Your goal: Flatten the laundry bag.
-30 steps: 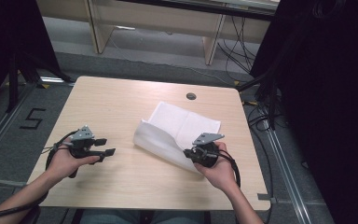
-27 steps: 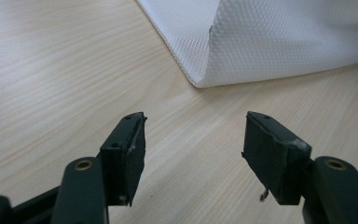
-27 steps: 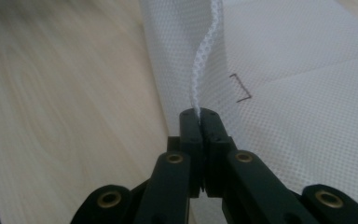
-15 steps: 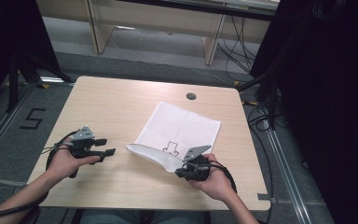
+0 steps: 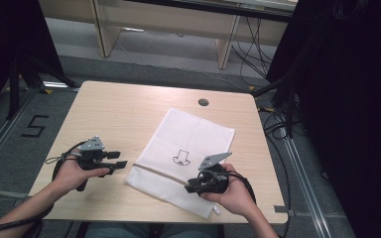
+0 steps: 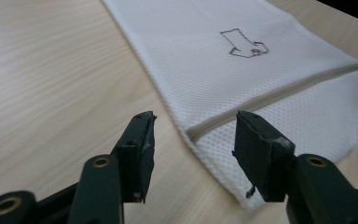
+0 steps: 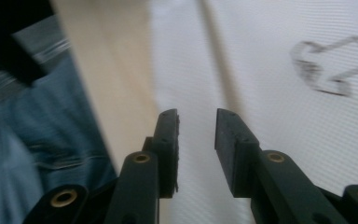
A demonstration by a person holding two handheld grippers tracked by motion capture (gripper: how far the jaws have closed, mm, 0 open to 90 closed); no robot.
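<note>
A white mesh bag (image 5: 181,158) with a zip and a drawn arrow lies flat on the table (image 5: 129,109), right of centre, reaching toward the near edge. The right gripper (image 5: 192,186) sits over the bag's near end; its jaws have just been opening, parted, gripping nothing. The left gripper (image 5: 121,159), beside the bag's left corner, has been closing partway, holding nothing.

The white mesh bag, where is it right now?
In the high view, the white mesh zippered bag lies flat right of the table's centre, between both tools.
</note>
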